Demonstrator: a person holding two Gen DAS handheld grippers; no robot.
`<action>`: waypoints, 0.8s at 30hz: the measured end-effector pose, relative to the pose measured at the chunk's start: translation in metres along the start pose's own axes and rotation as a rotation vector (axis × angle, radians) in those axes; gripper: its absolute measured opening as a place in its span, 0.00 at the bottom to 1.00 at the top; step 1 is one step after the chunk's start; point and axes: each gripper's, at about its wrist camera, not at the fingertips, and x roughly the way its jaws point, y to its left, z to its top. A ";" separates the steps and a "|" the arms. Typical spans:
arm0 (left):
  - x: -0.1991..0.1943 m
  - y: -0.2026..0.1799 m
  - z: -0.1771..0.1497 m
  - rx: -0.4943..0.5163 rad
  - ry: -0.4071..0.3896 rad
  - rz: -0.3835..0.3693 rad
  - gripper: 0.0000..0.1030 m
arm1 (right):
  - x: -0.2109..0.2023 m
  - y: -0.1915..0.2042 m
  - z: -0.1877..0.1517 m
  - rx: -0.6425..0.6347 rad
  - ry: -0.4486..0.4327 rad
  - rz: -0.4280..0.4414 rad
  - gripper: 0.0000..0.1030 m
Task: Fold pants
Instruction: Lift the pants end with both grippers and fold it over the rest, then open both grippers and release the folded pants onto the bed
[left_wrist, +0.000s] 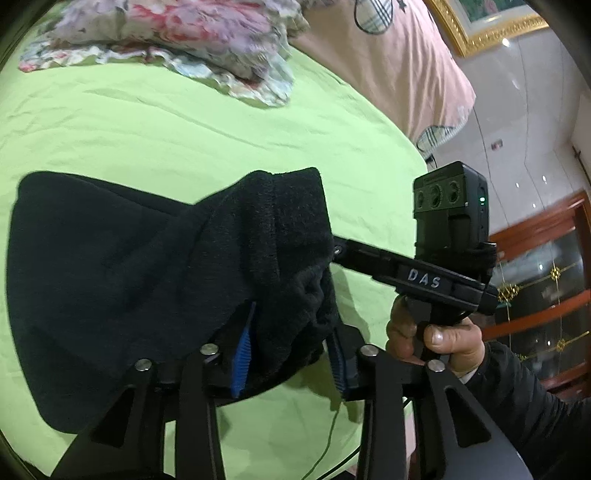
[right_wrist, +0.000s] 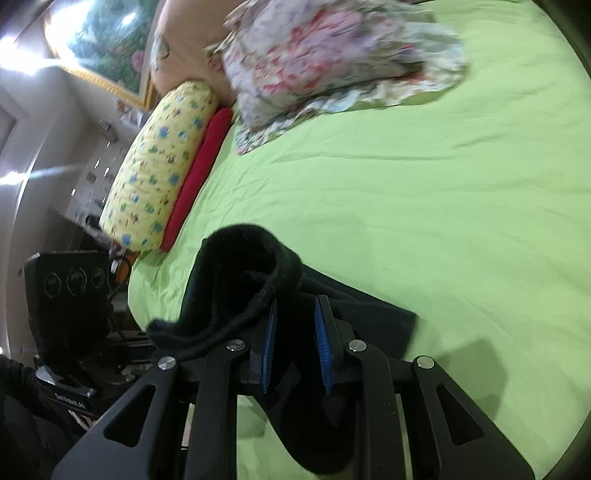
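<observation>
Pants (left_wrist: 122, 266), black and fleecy, lie bunched on the green bedsheet (left_wrist: 166, 122), on the near part of it, well apart from the floral bedding (left_wrist: 177, 37) heaped at its far side. Your left gripper (left_wrist: 291, 350) has its blue pads set apart with a fold of the cloth hanging between them, not visibly pinched. Your right gripper (right_wrist: 295, 347) holds its pads at a narrow gap, dark cloth lying beneath and draped over its left finger; whether it grips I cannot tell.
</observation>
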 end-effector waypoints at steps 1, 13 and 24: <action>0.003 -0.001 0.000 0.002 0.013 -0.013 0.43 | -0.006 -0.002 -0.003 0.014 -0.016 -0.016 0.23; -0.012 -0.013 -0.002 0.063 0.034 -0.060 0.60 | -0.063 0.004 -0.033 0.194 -0.219 -0.130 0.55; -0.057 0.032 -0.002 -0.014 -0.040 -0.003 0.64 | -0.055 0.047 -0.051 0.181 -0.261 -0.232 0.59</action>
